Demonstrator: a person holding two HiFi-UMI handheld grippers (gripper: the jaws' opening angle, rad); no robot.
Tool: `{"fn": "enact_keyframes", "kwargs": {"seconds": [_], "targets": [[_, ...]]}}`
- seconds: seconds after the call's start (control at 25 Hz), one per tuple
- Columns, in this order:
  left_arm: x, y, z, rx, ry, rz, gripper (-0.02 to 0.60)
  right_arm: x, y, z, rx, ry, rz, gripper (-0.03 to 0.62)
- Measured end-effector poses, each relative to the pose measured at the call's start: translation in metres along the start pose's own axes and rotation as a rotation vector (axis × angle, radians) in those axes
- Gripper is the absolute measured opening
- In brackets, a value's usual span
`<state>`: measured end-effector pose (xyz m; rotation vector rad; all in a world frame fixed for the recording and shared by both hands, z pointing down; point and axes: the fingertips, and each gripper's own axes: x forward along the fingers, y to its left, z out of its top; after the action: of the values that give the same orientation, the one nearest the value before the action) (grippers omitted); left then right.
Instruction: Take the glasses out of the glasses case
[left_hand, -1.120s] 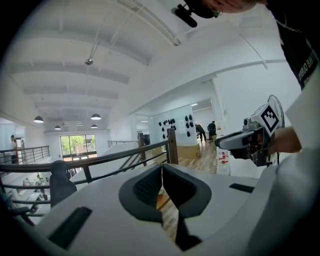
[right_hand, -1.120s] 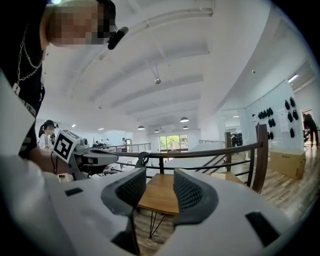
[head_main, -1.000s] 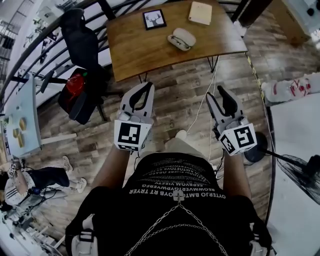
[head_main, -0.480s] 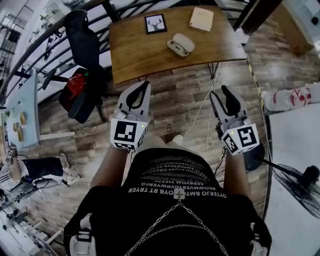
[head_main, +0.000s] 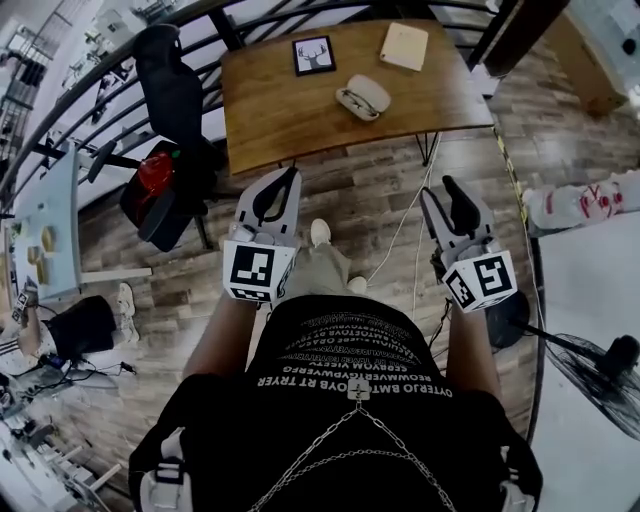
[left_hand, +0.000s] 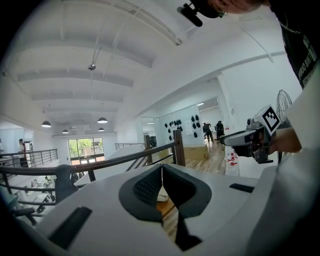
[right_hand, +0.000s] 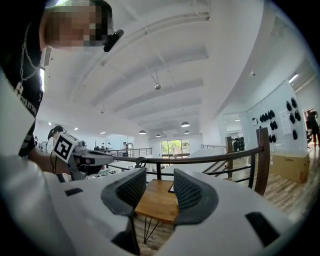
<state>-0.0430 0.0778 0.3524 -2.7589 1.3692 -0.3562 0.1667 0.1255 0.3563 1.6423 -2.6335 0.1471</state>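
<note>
**A:** Where's the glasses case (head_main: 364, 96)?

**B:** On the table (head_main: 290, 120), toward its far edge, lying open. The glasses (head_main: 351, 100) seem to sit in one half, though they're small from here.

**A:** And the grippers?

**B:** Both are well short of the table, over the floor, pointing toward it. The left gripper (head_main: 290, 174) has its jaws pressed together on nothing. The right gripper (head_main: 450, 184) has its jaws spread and empty, probably ready for the glasses once the table is within reach.

Black T-shirt (head_main: 300, 420), white lettering (head_main: 350, 365), silver chain (head_main: 400, 450); beige trousers (head_main: 320, 270), white shoes (head_main: 319, 232).
</note>
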Motion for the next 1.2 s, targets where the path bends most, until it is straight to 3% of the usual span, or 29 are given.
{"fn": "enact_keyframes", "kwargs": {"seconds": [0.72, 1.2], "targets": [[0.062, 0.029, 0.007, -0.034, -0.004, -0.051, 0.029, 0.056, -0.032, 0.004, 0.014, -0.003, -0.011, 0.161], [0.118, 0.071, 0.008, -0.018, 0.013, -0.016, 0.029, 0.125, -0.062, 0.012, 0.012, 0.009, 0.019, 0.161]]}}
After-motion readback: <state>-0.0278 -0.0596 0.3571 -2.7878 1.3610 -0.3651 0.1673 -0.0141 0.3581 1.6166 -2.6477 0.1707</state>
